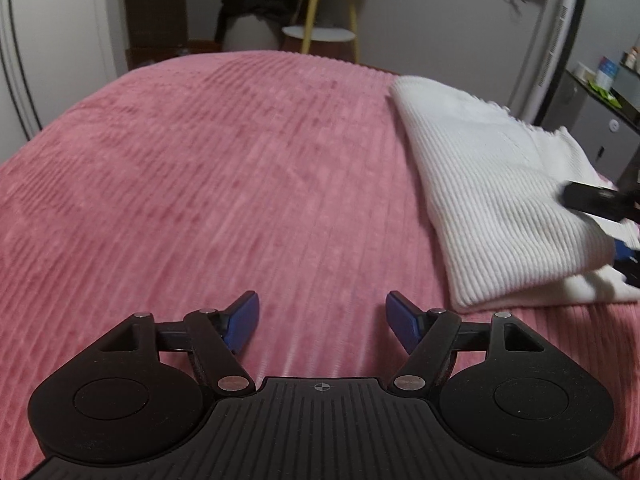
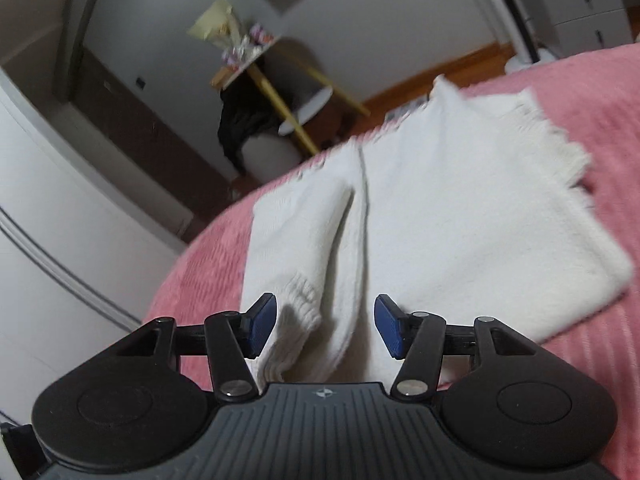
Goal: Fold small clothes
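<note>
A white rib-knit sweater (image 2: 460, 216), folded with a frayed edge, lies on the pink corduroy-ribbed bedspread (image 1: 220, 184). The right hand-held gripper (image 2: 325, 326) hangs spread wide over its cuffed sleeve (gripping nothing). The left hand-held gripper (image 1: 322, 326), equally wide and empty, hovers over bare bedspread, with the sweater off to its right.

Left wrist view looks low across the pink bed (image 1: 240, 168); right wrist view tilts, close over the white sweater (image 2: 460, 220). Both catch the yellow-legged side table (image 1: 320, 32).

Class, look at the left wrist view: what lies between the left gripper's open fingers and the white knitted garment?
Only pink ribbed bedspread separates the left gripper from the white sweater; nothing else lies there.
</note>
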A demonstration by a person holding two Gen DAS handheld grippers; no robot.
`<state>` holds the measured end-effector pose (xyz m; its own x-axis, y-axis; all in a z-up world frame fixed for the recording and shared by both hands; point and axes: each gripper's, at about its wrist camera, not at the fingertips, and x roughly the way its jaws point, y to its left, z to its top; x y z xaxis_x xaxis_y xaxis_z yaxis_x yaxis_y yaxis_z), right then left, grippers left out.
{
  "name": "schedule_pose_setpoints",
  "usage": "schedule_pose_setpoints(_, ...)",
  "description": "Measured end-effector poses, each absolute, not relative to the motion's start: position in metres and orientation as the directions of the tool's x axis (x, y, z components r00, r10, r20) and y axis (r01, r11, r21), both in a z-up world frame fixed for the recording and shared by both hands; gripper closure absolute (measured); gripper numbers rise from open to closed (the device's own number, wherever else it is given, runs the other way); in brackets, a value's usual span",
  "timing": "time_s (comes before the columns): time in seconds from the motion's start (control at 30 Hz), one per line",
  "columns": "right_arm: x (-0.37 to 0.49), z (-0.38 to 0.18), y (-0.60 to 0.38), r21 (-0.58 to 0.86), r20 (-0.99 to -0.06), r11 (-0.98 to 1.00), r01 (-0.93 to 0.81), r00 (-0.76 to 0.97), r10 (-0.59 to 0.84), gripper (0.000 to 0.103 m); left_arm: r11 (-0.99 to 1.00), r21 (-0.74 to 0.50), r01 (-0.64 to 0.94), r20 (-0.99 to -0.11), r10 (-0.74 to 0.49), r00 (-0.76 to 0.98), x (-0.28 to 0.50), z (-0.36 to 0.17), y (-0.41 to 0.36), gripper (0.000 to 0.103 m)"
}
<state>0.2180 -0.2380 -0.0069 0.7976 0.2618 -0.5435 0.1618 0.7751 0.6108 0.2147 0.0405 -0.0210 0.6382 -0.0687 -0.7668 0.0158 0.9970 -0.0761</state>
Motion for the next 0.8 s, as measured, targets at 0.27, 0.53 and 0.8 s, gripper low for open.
schedule_pose_setpoints(0.27, 0.250, -0.011, -0.224, 0.599, -0.567, 0.793, 0.109, 0.757, 0.324, 0.086, 0.996, -0.071, 0.053, -0.773, -0.089, 0.628, 0.216, -0.021, 0.022, 0.027)
schedule_pose_setpoints(0.53, 0.201, 0.013, -0.198, -0.101, -0.408, 0.966, 0.236, 0.876, -0.257, 0.088, 0.984, -0.097, 0.152, -0.734, -0.173, 0.657, 0.224, -0.007, -0.021, 0.026)
schedule_pose_setpoints(0.8, 0.204, -0.012, -0.282, 0.377, -0.562, 0.890, 0.256, 0.827, 0.000, 0.075, 0.971, -0.048, 0.236, -0.746, -0.192, 0.638, 0.240, -0.019, -0.061, 0.026)
